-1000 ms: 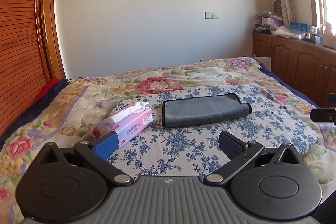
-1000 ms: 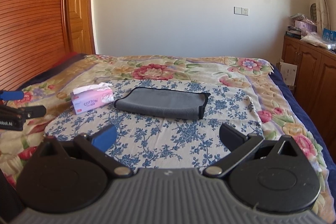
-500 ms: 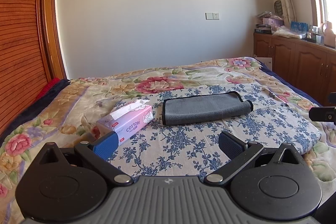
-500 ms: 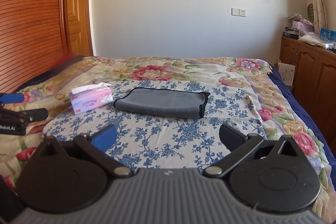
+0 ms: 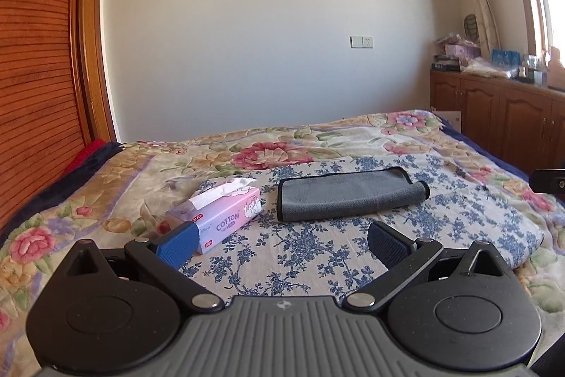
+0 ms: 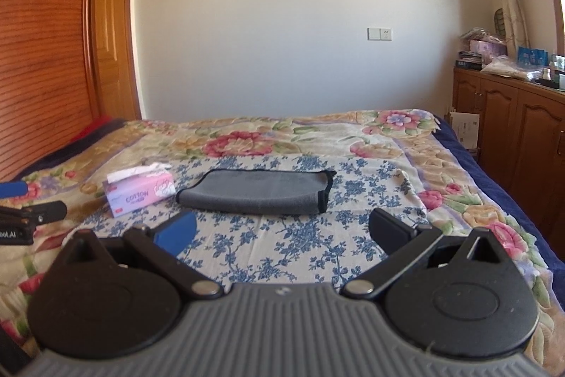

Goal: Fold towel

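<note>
A grey towel with black trim [image 5: 348,193] lies folded into a long strip on a blue-flowered cloth [image 5: 317,253] spread on the bed. It also shows in the right wrist view [image 6: 257,191]. My left gripper [image 5: 280,244] is open and empty, held back from the towel above the cloth's near part. My right gripper [image 6: 282,232] is open and empty, also well short of the towel. The left gripper's side shows at the left edge of the right wrist view [image 6: 31,218].
A pink tissue box [image 5: 220,216] sits on the cloth just left of the towel, also in the right wrist view [image 6: 139,193]. The bed has a floral quilt [image 5: 106,186]. Wooden cabinets [image 5: 501,115] stand on the right, a wooden wardrobe [image 5: 35,59] on the left.
Both grippers have drawn back and tilted up a little, so the towel and tissue box sit lower and farther in view. The towel has not moved.
</note>
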`<state>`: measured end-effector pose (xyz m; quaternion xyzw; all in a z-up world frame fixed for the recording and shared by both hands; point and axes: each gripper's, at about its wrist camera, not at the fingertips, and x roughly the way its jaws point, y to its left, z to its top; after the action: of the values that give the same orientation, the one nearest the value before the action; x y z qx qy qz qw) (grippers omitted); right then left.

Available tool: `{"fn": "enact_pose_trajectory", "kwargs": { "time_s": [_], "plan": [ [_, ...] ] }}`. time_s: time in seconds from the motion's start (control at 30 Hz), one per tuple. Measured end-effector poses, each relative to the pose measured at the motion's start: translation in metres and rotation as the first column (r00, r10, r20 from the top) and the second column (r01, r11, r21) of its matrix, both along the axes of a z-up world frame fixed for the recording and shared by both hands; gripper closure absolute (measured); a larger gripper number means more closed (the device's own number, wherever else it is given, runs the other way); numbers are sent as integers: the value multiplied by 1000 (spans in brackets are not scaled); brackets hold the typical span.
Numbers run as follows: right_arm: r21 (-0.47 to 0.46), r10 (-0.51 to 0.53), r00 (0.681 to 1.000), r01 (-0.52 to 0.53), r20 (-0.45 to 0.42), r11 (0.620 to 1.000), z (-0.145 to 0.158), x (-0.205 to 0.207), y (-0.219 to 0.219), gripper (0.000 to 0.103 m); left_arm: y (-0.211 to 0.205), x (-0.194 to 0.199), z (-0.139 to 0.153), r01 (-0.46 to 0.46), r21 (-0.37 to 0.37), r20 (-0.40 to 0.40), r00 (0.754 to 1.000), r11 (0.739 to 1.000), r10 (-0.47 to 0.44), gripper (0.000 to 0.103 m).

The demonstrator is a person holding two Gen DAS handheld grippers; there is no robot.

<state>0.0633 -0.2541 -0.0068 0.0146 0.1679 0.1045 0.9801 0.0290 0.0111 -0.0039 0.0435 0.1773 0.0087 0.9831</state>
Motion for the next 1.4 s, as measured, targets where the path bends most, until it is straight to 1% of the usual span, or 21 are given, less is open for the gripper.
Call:
{"fn": "enact_pose_trajectory", "kwargs": {
  "time_s": [0.2,0.33,0.47,0.67,0.77,1.4],
  "plan": [
    [2,-21,998,21,57,1000,2,-6,-2,0,2,-6,4,-5,-11,40,999,1000,6,0],
    [-2,-31,997,31,73,1000,2,-7,-3,0,5,-10,8,-13,-24,67,998,1000,14,0],
    [-5,-39,996,40,85,999,2,-8,-4,0,5,-12,10,-17,-20,86,996,1000,18,0],
    [2,-47,995,47,90,999,2,-8,-6,0,6,-14,11,-21,-21,96,995,1000,23,0],
    [2,-48,995,48,91,999,2,-8,-6,0,4,-15,11,-20,-7,102,995,1000,21,0],
    [6,-50,994,50,93,999,1,-9,-6,0,1,-17,8,-7,15,101,995,1000,6,0]
  ]
}}
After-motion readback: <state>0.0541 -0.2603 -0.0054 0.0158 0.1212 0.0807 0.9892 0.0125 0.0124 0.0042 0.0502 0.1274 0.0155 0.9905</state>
